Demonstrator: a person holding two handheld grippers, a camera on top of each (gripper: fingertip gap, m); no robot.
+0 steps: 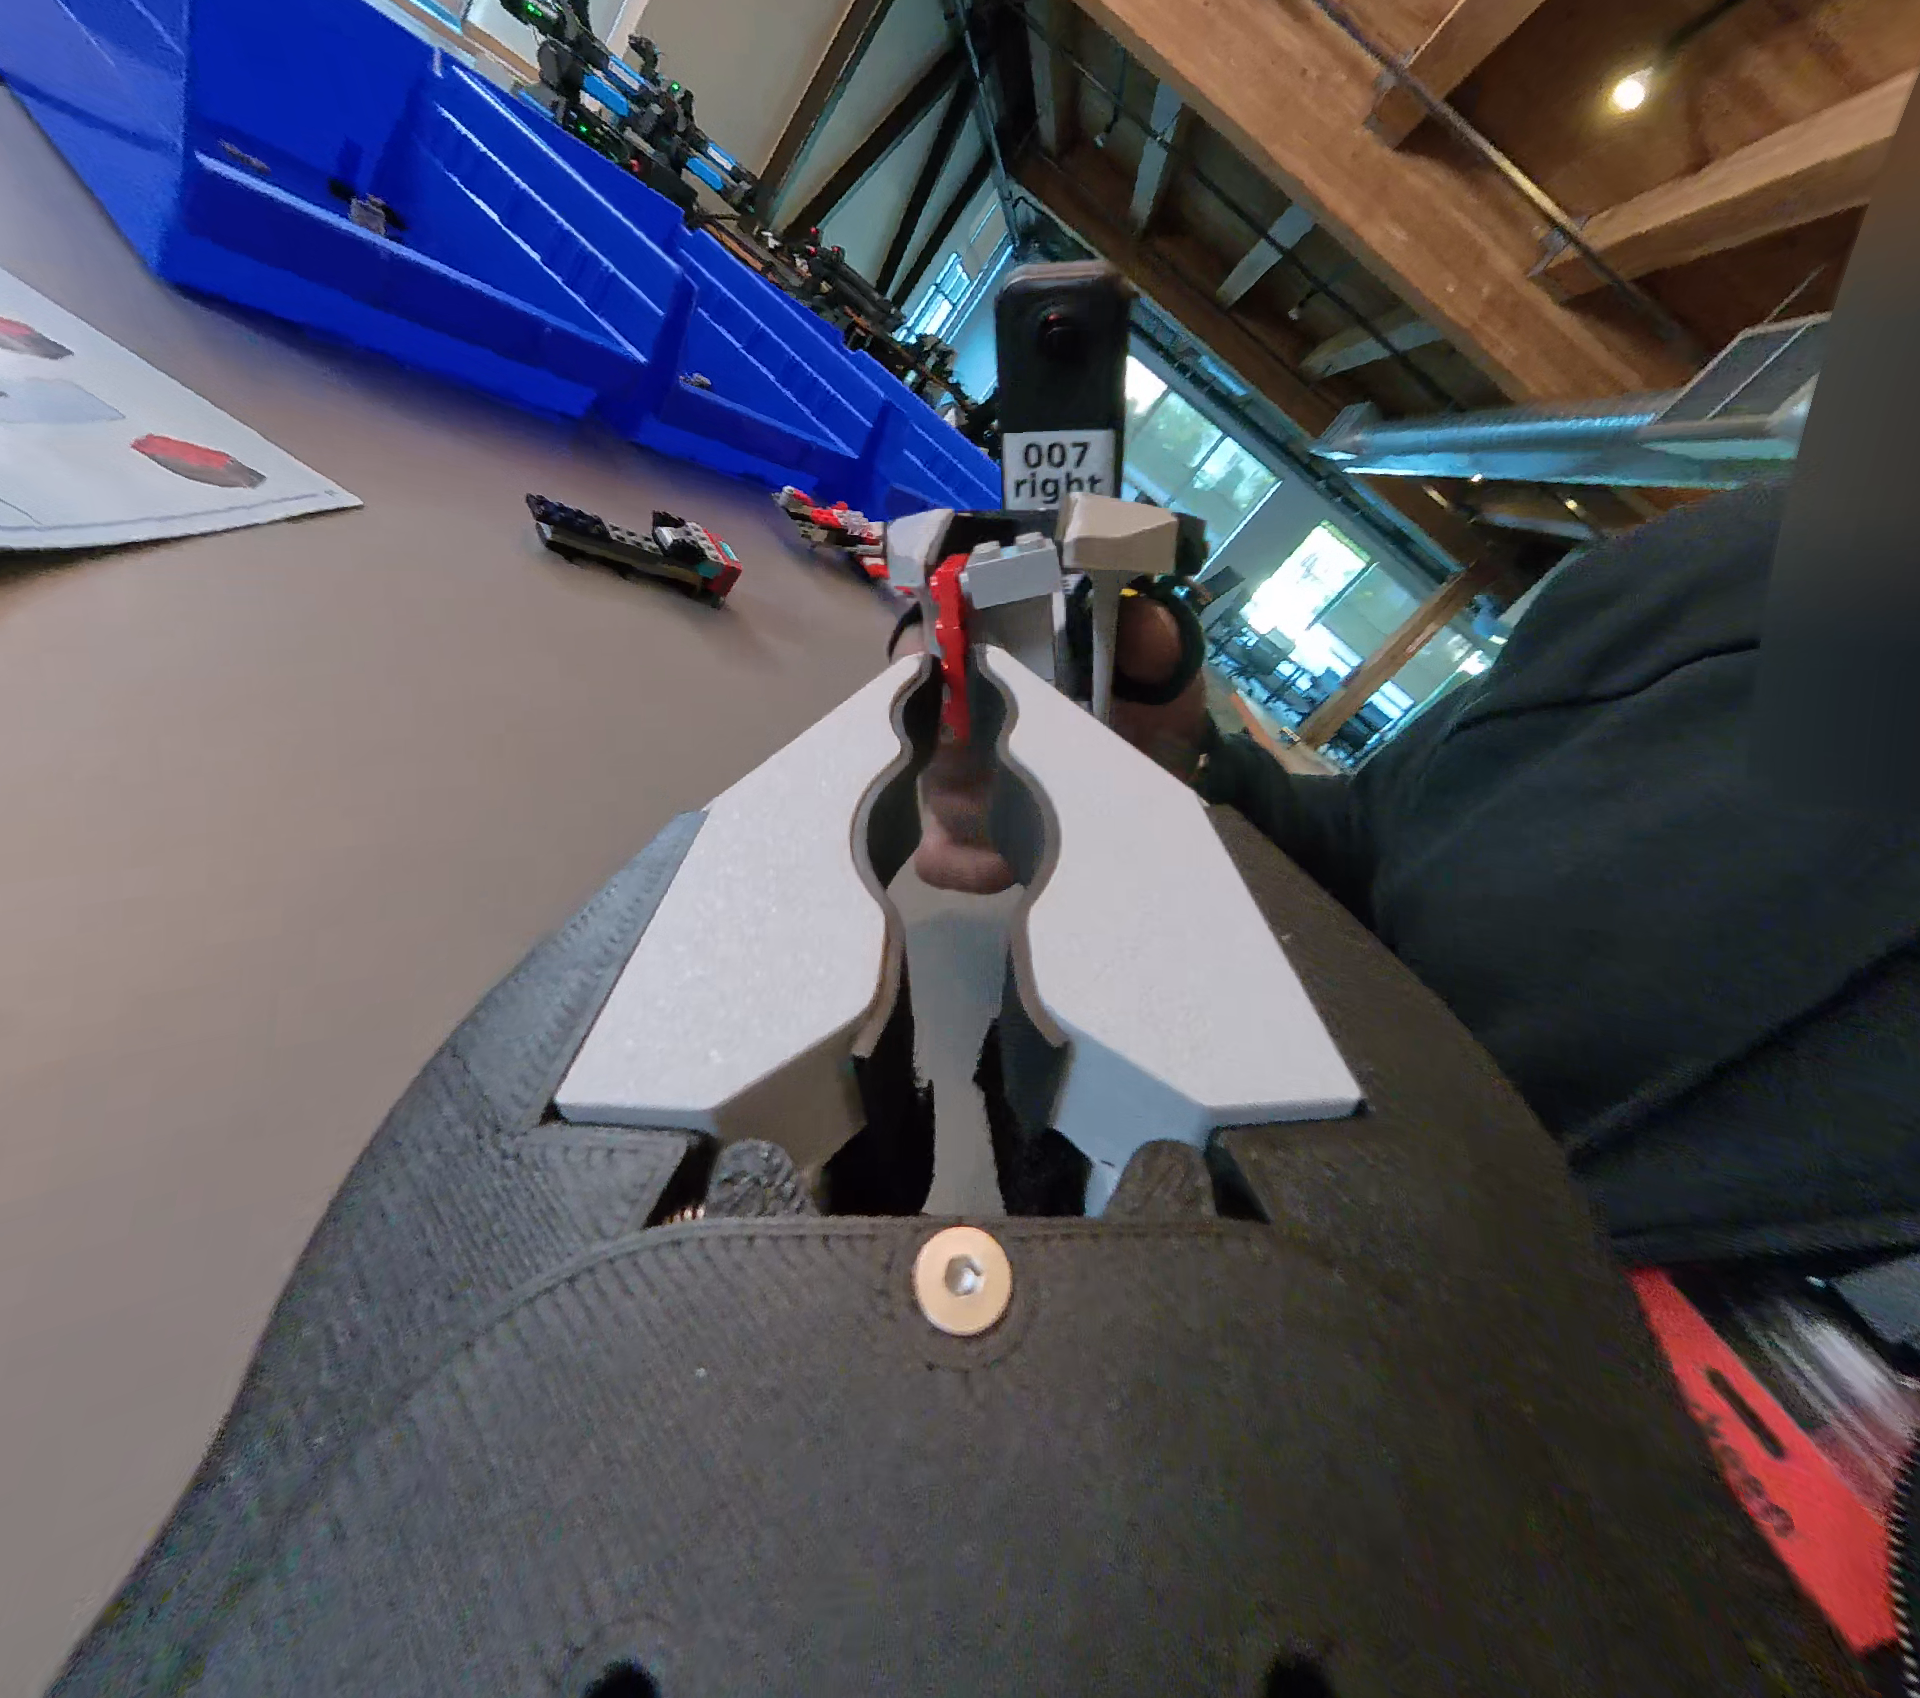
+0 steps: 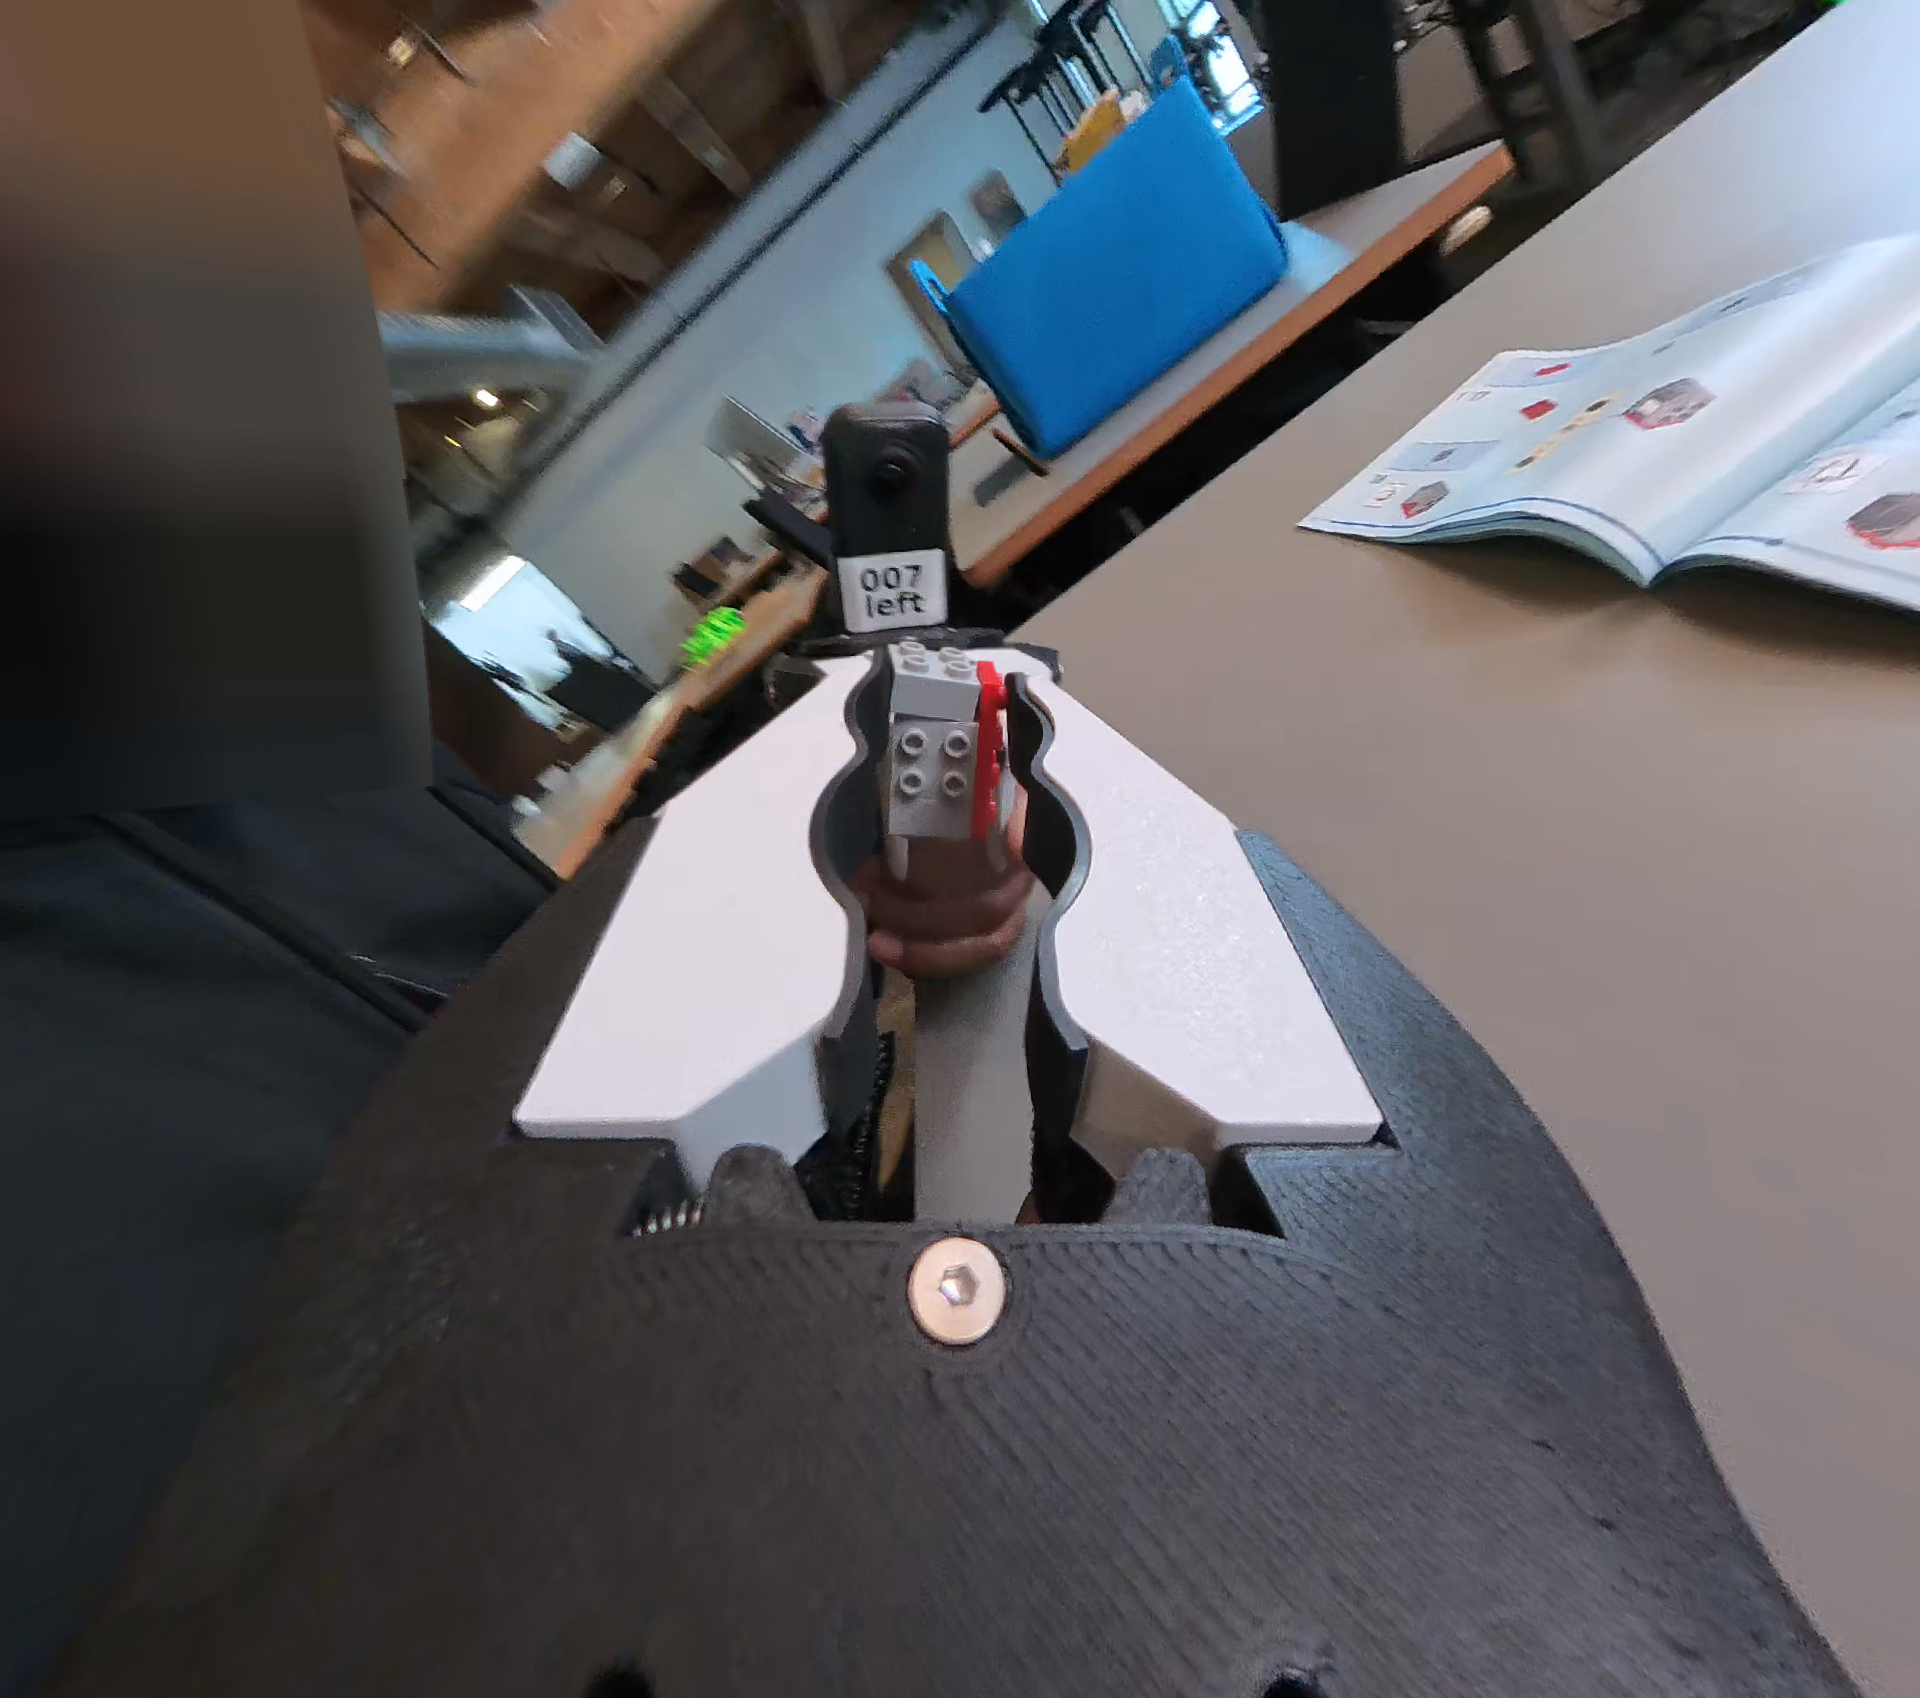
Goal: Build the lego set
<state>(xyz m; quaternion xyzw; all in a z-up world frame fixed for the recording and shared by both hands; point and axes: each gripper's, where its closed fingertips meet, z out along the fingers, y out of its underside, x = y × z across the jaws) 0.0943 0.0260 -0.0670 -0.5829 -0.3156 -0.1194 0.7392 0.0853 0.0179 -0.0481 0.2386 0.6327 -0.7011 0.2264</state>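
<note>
A small assembly of grey bricks (image 2: 928, 749) with a red plate (image 2: 992, 739) on one side is held in the air between both grippers, above the brown table (image 2: 1455, 869). My right gripper (image 2: 948, 687) is shut across the grey bricks and red plate. My left gripper (image 1: 951, 661) faces it and is shut on the red plate (image 1: 951, 640), with a grey brick (image 1: 1013, 573) sticking out beyond its tips. The right gripper (image 1: 1018, 542) shows just behind it. A partly built dark Lego model (image 1: 639, 547) lies on the table.
A row of blue bins (image 1: 416, 225) lines the table's far side. A small red and white Lego cluster (image 1: 831, 521) lies near them. An open instruction booklet (image 2: 1662, 453) lies on the table. A person's dark sleeve (image 1: 1558, 817) is at the right. Only a small space, under 4 cm, lies between the two pairs of fingers.
</note>
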